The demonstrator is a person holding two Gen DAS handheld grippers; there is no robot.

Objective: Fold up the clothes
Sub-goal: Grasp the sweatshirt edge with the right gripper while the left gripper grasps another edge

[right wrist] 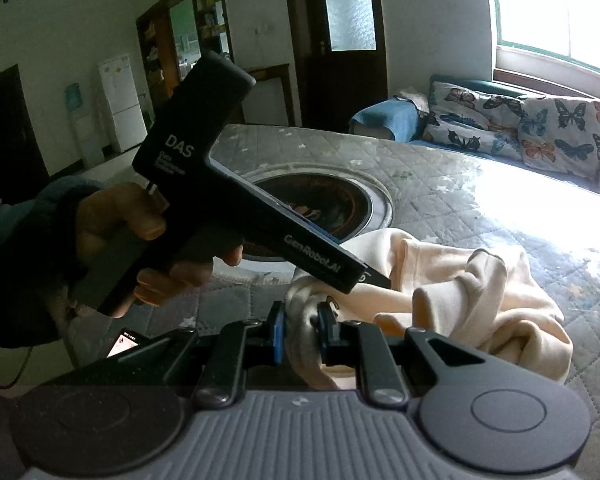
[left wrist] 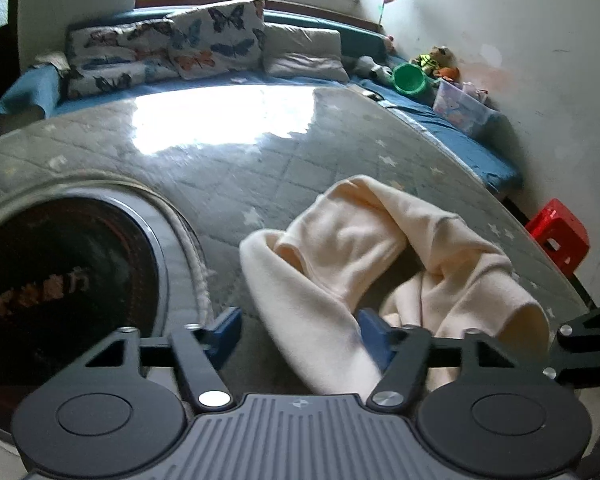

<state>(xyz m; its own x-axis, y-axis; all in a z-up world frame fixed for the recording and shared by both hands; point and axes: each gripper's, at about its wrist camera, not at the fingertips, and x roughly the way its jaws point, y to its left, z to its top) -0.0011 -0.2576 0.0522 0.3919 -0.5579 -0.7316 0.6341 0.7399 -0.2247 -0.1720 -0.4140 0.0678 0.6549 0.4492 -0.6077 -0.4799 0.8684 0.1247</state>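
A cream garment lies crumpled on the grey quilted table cover. My left gripper is open, its blue pads wide apart, and a fold of the garment hangs between them without being pinched. In the right wrist view, my right gripper is shut on a bunched edge of the garment. The left gripper's black body, held in a hand, crosses that view just above the cloth.
A dark round inset sits in the table at the left. Butterfly-print pillows lie on a blue sofa behind. A green bucket, a clear plastic box and a red stool stand at the right.
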